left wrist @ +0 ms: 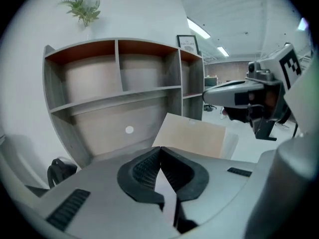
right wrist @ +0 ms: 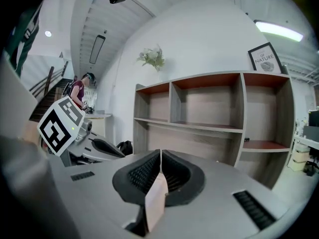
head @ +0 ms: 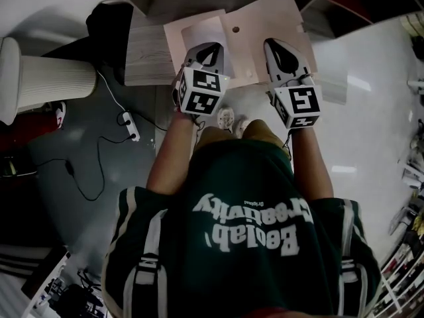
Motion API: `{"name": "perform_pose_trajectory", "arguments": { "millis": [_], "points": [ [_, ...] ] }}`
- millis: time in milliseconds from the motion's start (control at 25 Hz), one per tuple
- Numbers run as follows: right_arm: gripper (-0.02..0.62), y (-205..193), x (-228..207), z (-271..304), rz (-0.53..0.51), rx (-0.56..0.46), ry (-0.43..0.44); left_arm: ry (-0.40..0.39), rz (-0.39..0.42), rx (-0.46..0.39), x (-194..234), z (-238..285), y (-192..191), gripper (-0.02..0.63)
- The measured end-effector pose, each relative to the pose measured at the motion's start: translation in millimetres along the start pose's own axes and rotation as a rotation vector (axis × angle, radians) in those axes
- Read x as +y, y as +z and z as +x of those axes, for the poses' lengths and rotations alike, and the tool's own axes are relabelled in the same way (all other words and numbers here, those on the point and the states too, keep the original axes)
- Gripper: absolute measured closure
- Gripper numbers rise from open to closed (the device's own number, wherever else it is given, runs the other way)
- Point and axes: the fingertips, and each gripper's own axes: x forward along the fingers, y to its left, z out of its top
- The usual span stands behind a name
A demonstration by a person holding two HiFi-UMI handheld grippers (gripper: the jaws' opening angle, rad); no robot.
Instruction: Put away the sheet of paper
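1. The pale beige sheet of paper (head: 255,25) is in the air just in front of the grey open wooden shelf unit with red-brown compartment tops (left wrist: 119,91). It is not inside any compartment yet.
2. Left gripper (left wrist: 160,156): the jaws are together and clamped on the sheet's edge. The rest of the sheet fans out past the tips toward the shelf unit.
3. Right gripper (right wrist: 160,158): the jaws are also pinched on the sheet, with its thin edge showing between the ribbed pads (right wrist: 142,176).
4. Both grippers hold the sheet edge farthest from the shelf unit, side by side and apart from each other.
5. Step in hand, my read: carry the sheet to a compartment and slide it in.
6. How to do it well:
   - Move both grippers at the same pace so the paper is neither pulled taut nor buckled.
   - Hold the sheet roughly flat, just above a shelf board, with the free edge leading.
   - Aim between the upright dividers. The wide lower bay of the shelf unit looks easiest.
   - Let go only once most of the sheet rests on the board.
7. Likely risk: the thin paper droops and its leading edge catches on the board's front lip.
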Motion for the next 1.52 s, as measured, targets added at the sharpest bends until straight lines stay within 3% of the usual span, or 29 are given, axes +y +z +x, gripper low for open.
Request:
{"name": "perform_pose_trajectory", "arguments": {
  "millis": [360,1000,1520],
  "points": [
    [0.558,7,-8,-49,0.016,-0.044,0.010,0.064,-0.004,-0.111,-34,-46,34,0.588],
    [0.558,10,22,-163,0.001,-0.121,0.053,0.211,-0.052,-0.340,-114,-173,52,0.588],
    [0.561,23,29,-189,-0.046,-0.175,0.025,0.264,-0.021,-0.406,-122,-205,61,0.588]
  ]
}}
